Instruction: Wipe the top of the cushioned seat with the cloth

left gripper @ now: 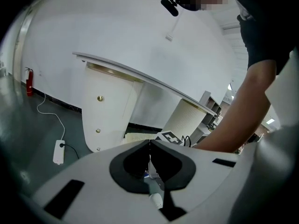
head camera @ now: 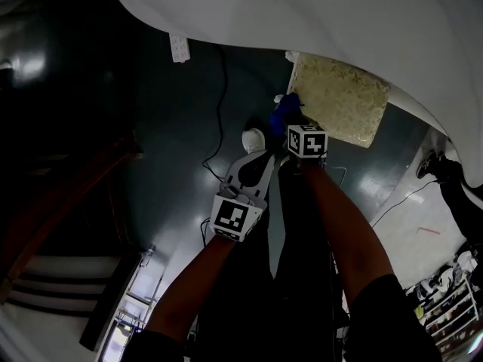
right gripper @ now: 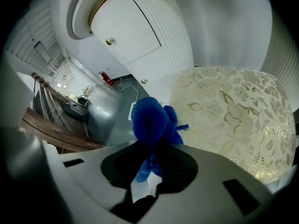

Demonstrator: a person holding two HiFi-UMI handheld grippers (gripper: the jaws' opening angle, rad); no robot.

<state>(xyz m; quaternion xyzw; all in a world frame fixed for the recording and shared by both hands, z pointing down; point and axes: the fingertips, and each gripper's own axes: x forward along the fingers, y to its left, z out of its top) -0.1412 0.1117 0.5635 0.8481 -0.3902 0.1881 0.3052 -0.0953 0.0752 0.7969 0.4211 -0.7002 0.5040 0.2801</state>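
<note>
Right gripper [right gripper: 152, 146]: closed on the cloth [right gripper: 152, 122], a blue bunch standing out past the jaw tips (its lower end is swallowed by the dark jaw pads).
Cloth in head view: seen as a small blue patch [head camera: 285, 111] at 11 o'clock of the right gripper's [head camera: 290, 123] marker cube, just at the seat's near corner; whether seat and cloth touch cannot be made out.
Cushioned seat [right gripper: 229, 111]: pale, leaf-patterned fabric, spread at 2 o'clock of the cloth in the right gripper view; its lower right edge is cut off by the gripper body.
Seat in head view [head camera: 339, 100]: its far edge is tucked under a white tabletop [head camera: 317, 13], so the full outline is not shown.
Left gripper [left gripper: 149, 146]: jaws brought together with nothing gripped; it is held low beside the right forearm [head camera: 253, 168], well apart from the seat.
Surroundings: a white cabinet [left gripper: 107, 106] and a power strip [left gripper: 58, 151] on the dark floor are seen at 10 o'clock of the left jaws; much of the head view is too dark to read.
</note>
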